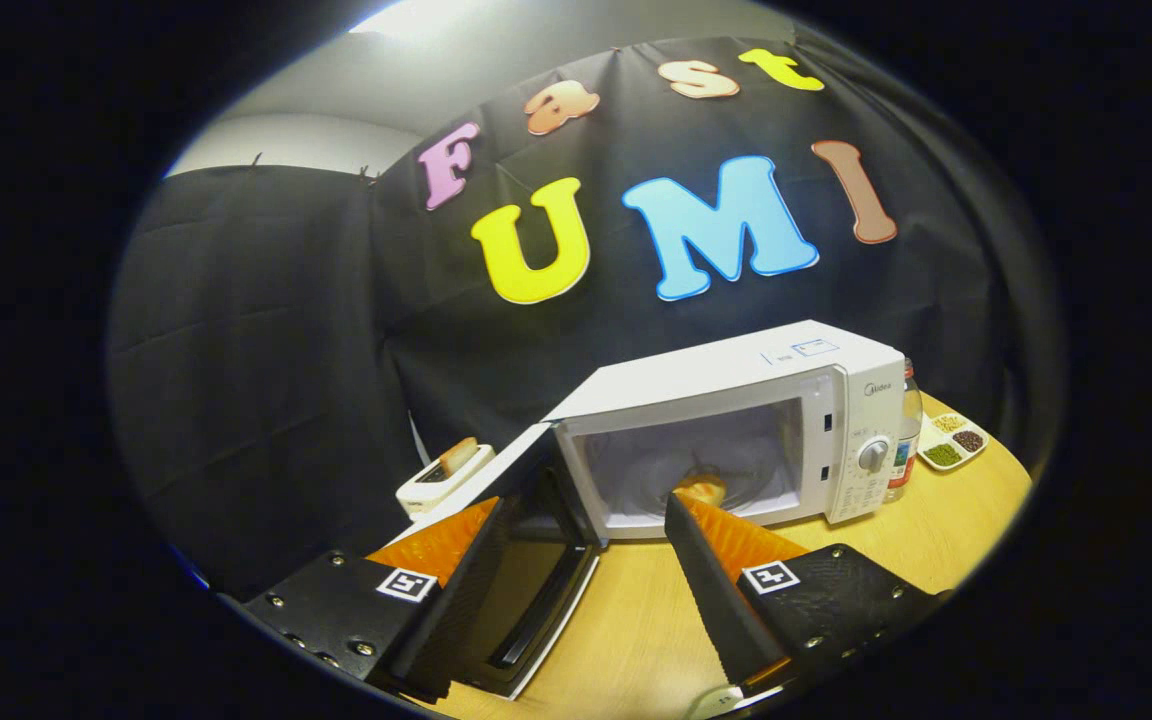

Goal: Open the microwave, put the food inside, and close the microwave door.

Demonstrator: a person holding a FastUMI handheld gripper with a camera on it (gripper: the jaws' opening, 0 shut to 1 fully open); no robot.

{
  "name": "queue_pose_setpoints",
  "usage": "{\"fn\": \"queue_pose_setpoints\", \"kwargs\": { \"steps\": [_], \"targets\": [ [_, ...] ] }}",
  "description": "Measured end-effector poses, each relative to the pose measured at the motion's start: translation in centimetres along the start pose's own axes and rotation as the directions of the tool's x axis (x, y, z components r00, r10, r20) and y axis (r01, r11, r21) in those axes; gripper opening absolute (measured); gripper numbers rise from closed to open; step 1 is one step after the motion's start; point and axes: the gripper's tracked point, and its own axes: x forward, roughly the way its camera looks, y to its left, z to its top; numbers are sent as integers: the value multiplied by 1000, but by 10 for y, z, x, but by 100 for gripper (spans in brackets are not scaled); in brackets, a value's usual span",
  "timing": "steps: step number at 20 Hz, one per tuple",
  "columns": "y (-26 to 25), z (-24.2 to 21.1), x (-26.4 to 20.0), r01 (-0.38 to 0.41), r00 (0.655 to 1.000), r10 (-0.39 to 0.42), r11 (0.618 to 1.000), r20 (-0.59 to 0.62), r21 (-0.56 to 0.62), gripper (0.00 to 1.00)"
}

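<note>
Worktop (876,545) of pale wood grain carried a white box-shaped microwave (736,400), its door (521,570) swung wide open toward the gripper (586,520). Inside, on the round glass turntable, lay a golden-brown piece of bread (701,487), just beyond the tip of one finger. The fingers (711,560) stood far apart and held nothing, the open door between them. Beside the microwave stood a clear plastic bottle (906,430) and a white divided dish of beans (954,443); a white toaster (443,475) stood on the other side. Black cloth walled the booth.
</note>
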Motion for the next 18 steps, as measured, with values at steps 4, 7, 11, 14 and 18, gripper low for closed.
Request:
{"fn": "queue_pose_setpoints", "kwargs": {
  "steps": [4,7,11,14,18],
  "targets": [
    [62,1,-29,-125,992,126,991,16,-56,86],
    [102,-3,-44,-178,983,181,978,14,-109,46],
    [158,-21,-52,-288,957,289,946,-16,-148,2],
    [189,-46,-58,-372,928,365,915,-71,-154,3],
    [210,-84,-55,-442,893,419,883,-162,-157,3]
  ]
}}
